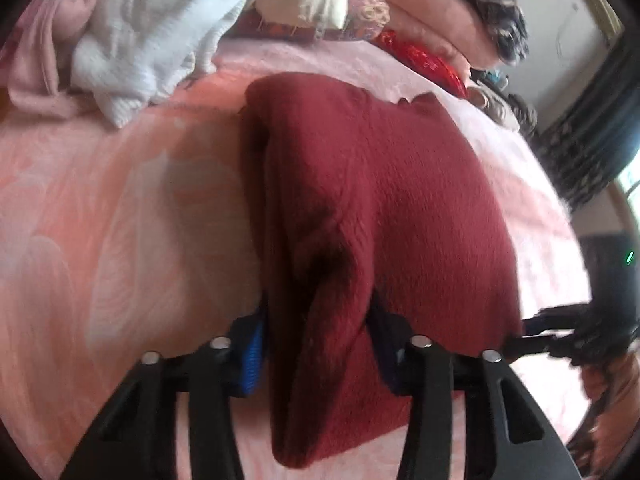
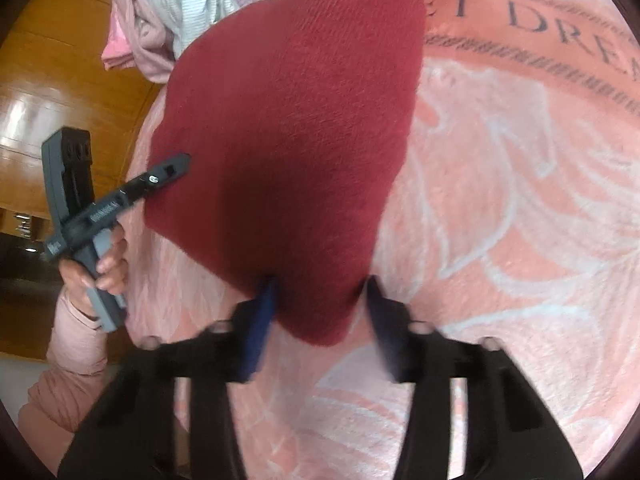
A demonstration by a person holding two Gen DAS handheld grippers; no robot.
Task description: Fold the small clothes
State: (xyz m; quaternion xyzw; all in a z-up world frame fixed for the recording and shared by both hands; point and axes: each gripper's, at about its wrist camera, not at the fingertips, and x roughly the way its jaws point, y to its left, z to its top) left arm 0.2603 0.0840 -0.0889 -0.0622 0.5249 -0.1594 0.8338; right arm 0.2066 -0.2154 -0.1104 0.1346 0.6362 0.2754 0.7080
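A dark red knitted garment (image 1: 372, 200) lies folded on the pink bedspread (image 1: 120, 208). My left gripper (image 1: 316, 320) has a bunched near corner of it between its blue-padded fingers, which stand wide apart. In the right wrist view the same garment (image 2: 288, 128) stretches away from my right gripper (image 2: 320, 300), whose fingers stand on either side of its near corner with a wide gap. The left gripper (image 2: 168, 170) shows there at the garment's left edge. The right gripper (image 1: 560, 328) shows at the right edge of the left wrist view.
A white knit and pale pink clothes (image 1: 140, 40) are piled at the back left. Pink bedding, a red item (image 1: 428, 60) and a plaid cloth (image 1: 492, 4) lie at the back right. The wooden floor (image 2: 48, 92) is off the bed's left edge.
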